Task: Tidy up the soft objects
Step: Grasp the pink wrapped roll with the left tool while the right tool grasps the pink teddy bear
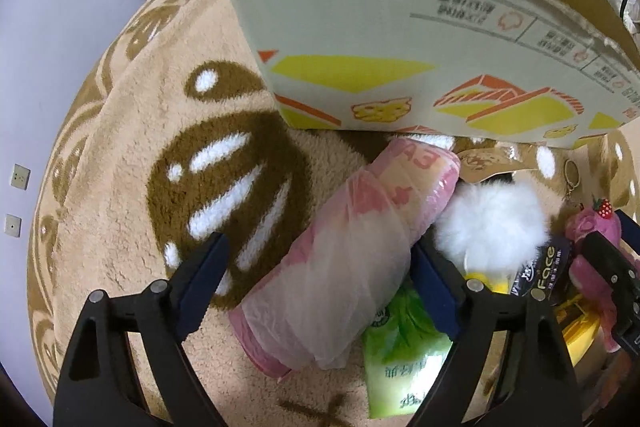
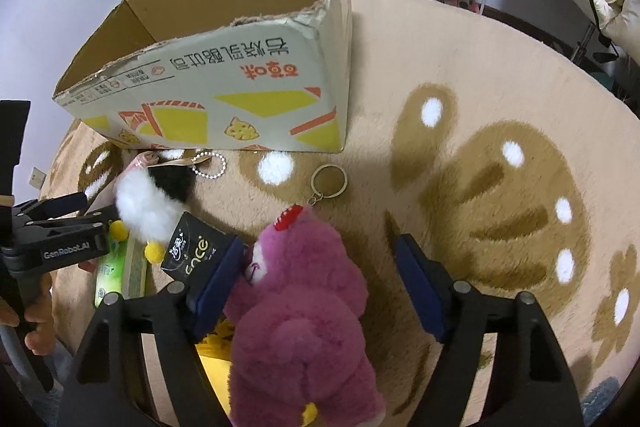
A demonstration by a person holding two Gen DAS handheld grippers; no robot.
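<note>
One cardboard box (image 2: pixel 224 75) beyond the claws. Two plush toys: pink bear (image 2: pixel 304 311) between right claw's jaws, white one (image 2: pixel 148 203) left of it. One pink roll (image 1: pixel 352 259), one green packet (image 1: pixel 400 359), one black packet (image 2: pixel 196 247), one key ring (image 2: pixel 329 179).

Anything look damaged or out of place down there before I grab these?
The cardboard box has ragged, torn top edges and one crushed corner. A black tissue pack lies wedged among the soft toys, against the pink plush bear. Nothing looks spilled.
</note>
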